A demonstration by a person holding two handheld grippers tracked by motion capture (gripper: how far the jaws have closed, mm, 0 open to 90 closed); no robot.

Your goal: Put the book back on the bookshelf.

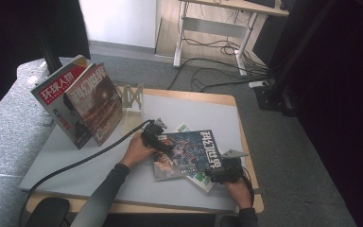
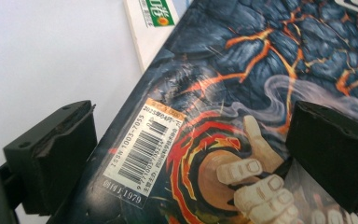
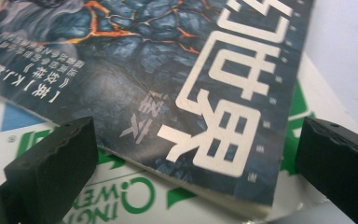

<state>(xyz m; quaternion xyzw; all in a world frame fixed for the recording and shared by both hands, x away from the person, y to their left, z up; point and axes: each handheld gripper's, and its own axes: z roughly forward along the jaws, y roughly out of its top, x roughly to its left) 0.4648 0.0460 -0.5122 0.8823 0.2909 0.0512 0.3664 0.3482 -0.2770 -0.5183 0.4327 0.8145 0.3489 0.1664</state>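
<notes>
two tools frame a dark magazine at the lower middle of the desk

the dark magazine [image 1: 189, 152] lies flat at the lower centre of the high view, on top of a green-and-white magazine [image 1: 202, 181] whose corners poke out above and below it. the left tool [image 1: 155, 135] sits at its left edge with jaws spread – in the left gripper view one jaw is off the cover beside the barcode corner, the other over the artwork, likely ready to pinch that edge. the right tool [image 1: 222, 174] waits released at the lower right corner, jaws wide on either side of the title. at the upper left of the frame two magazines [image 1: 78, 99] lean in a wooden rack [image 1: 131, 98] – probably where this one belongs.
</notes>
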